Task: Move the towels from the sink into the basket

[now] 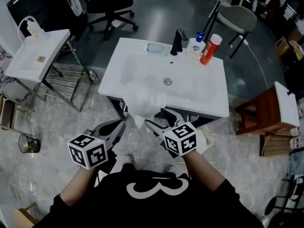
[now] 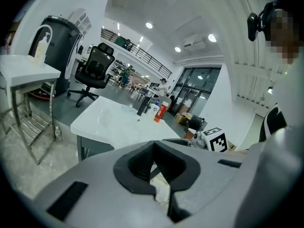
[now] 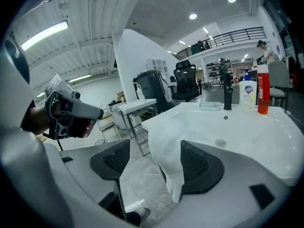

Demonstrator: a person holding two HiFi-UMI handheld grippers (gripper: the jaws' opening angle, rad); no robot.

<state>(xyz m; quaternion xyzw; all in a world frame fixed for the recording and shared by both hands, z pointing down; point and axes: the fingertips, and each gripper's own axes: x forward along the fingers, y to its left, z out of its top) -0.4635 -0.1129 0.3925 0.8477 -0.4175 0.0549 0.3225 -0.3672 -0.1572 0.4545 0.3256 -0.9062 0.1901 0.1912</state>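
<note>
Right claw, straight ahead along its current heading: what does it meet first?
Likely the white towel draped over the sink's front edge; it hangs between the right claw's open jaws, near one pad. Depth is unclear.

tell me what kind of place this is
Probably a big open lab or workshop, not a bathroom: the sink stands free on a bare floor, with an office chair behind it and a railed upper walkway in the background.

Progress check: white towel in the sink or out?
Partly out: the white cloth towel drapes over the white ceramic sink's front rim, its end hanging between the open right tongs.
</note>
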